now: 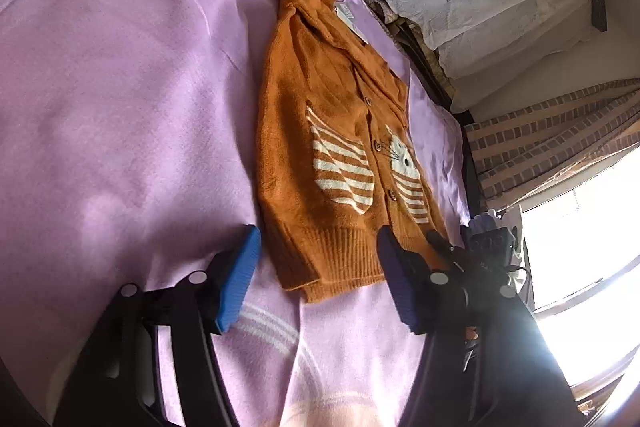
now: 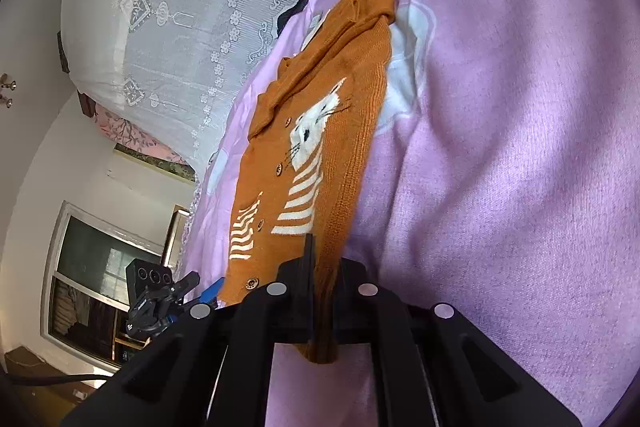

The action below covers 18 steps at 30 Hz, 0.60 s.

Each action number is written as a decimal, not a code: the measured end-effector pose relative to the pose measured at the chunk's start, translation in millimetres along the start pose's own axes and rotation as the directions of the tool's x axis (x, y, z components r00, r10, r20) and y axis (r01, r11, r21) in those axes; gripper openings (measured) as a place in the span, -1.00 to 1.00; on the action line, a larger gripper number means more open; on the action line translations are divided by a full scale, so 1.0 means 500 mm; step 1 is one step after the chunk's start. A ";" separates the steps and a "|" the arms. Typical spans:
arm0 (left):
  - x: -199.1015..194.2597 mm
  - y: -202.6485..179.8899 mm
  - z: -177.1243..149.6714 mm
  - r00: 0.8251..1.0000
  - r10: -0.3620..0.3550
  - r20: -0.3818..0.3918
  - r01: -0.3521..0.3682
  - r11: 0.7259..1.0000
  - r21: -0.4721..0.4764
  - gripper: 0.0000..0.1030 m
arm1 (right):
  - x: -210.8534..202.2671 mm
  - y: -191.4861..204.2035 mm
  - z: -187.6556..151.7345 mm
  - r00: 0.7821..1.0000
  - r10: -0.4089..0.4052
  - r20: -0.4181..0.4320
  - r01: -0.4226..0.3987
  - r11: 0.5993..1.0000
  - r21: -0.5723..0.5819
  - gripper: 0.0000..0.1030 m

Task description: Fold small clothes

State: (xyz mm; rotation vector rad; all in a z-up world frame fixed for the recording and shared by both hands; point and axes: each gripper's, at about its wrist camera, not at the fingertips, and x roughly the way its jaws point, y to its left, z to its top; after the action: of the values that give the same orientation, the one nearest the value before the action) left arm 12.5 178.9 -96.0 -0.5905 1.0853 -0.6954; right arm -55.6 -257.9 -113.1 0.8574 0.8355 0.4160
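A small orange knit cardigan (image 1: pixel 320 131) with a white striped cat design and buttons lies on a lilac blanket (image 1: pixel 120 87), sleeves folded in. My left gripper (image 1: pixel 318 247) is open, its blue pads either side of the cardigan's ribbed hem. In the right wrist view the cardigan (image 2: pixel 320 131) runs away from the camera, and my right gripper (image 2: pixel 326 267) is shut on its hem at the near corner. The right gripper also shows in the left wrist view (image 1: pixel 448 251) at the hem's right corner. The left gripper shows in the right wrist view (image 2: pixel 200 291) at lower left.
The lilac blanket (image 2: pixel 520 147) covers a bed. A white lace cover (image 2: pixel 180 7) hangs behind the cardigan. A striped curtain (image 1: pixel 560 135) and a bright window (image 1: pixel 580 247) are at the right. A dark cabinet (image 2: pixel 88 287) stands beyond the bed edge.
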 end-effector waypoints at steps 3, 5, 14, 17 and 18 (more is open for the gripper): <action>0.002 0.001 -0.008 1.000 0.004 -0.026 -0.003 1.000 0.024 0.15 | 0.002 -0.005 -0.001 1.000 -0.002 -0.007 0.002 1.000 0.008 -0.88; 0.024 -0.004 -0.007 0.998 -0.004 -0.055 0.006 0.999 0.032 0.23 | 0.007 -0.008 -0.002 1.000 -0.003 -0.015 0.003 1.000 0.018 -0.87; 0.105 -0.008 0.020 0.994 -0.085 -0.067 0.085 0.996 0.003 -0.75 | 0.010 -0.013 -0.008 1.000 -0.020 -0.014 0.020 1.000 0.007 -0.87; 0.089 -0.006 0.013 0.994 -0.101 -0.031 0.101 0.995 -0.005 -0.81 | 0.000 0.011 -0.012 0.999 -0.036 0.026 0.037 0.998 -0.059 -0.88; 0.077 -0.022 0.010 0.996 -0.091 -0.007 0.091 0.995 0.030 -0.81 | -0.006 0.023 -0.014 0.998 -0.035 0.045 0.039 0.995 -0.087 -0.88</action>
State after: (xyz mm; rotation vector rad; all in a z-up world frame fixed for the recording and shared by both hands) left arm 26.6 143.4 -108.7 -0.6153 1.0562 -0.7919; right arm -62.7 -249.3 -105.2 0.7663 0.7861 0.3972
